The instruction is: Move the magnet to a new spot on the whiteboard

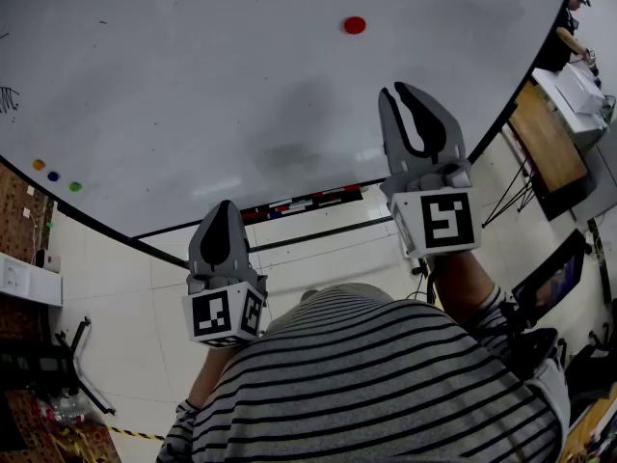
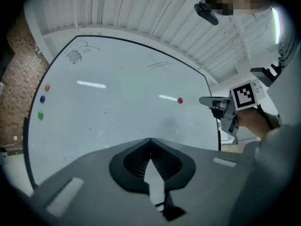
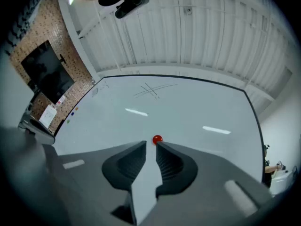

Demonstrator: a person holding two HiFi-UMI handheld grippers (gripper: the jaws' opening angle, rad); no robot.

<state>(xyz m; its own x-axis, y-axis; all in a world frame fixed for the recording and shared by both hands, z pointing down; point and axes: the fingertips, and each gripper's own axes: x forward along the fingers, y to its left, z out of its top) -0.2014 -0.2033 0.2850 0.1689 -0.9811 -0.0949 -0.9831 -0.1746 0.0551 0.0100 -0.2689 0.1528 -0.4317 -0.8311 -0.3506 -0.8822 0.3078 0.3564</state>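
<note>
A small red magnet [image 1: 355, 25] sticks to the white whiteboard [image 1: 193, 85], high and right of centre. My right gripper [image 1: 395, 89] is raised towards the board, below and right of the magnet and apart from it. In the right gripper view the magnet [image 3: 157, 139] shows just beyond the tips of the right gripper [image 3: 150, 143], whose jaws stand a narrow gap apart with nothing between them. My left gripper [image 1: 225, 203] hangs lower, off the board, its jaws shut and empty [image 2: 150, 140]. The left gripper view shows the magnet [image 2: 180, 100] with the right gripper [image 2: 211, 102] beside it.
Three small magnets, orange [image 1: 39, 164], blue [image 1: 53, 176] and green [image 1: 74, 186], sit at the board's left edge. A marker tray [image 1: 304, 204] runs under the board. Pen scribbles [image 1: 8, 97] mark the far left. A wooden desk [image 1: 545, 138] and a person [image 1: 569, 27] are at right.
</note>
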